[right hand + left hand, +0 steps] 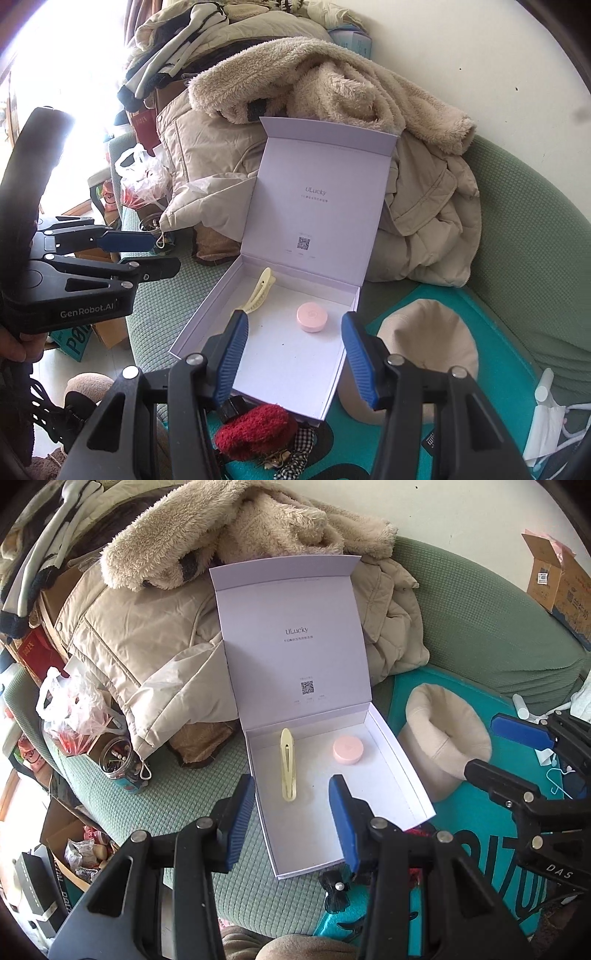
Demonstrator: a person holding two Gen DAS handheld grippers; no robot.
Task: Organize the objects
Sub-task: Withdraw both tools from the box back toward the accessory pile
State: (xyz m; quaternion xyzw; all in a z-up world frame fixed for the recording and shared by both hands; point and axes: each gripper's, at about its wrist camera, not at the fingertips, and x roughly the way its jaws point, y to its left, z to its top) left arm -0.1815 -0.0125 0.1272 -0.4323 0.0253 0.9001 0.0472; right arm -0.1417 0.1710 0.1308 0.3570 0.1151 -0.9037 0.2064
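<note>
At the bottom of the right wrist view, a fuzzy dark-red knitted hair accessory (256, 430) and a black-and-white checked bow (299, 448) are seen lying on the teal mat, just in front of the box's near edge. Above them, the right gripper (291, 354) is held wide apart, nothing between its blue pads, nothing touched. In the left wrist view, the left gripper (291, 819) is likewise spread and empty, poised over the near left corner of the white cardboard gift box (406, 760); a small black bow with a pearl (334, 890) is spotted at lower centre.

Inside the box, a pale yellow plastic hair clip (288, 764) is laid along the left side, and a round pink plastic case (347, 750) sits apart from it toward the back right. A beige bucket hat (443, 746) rests just beside the box's right wall.

Packing appears partly done. Next, one of the loose hair pieces by the near edge would likely need pinching and lifting over the rim.
</note>
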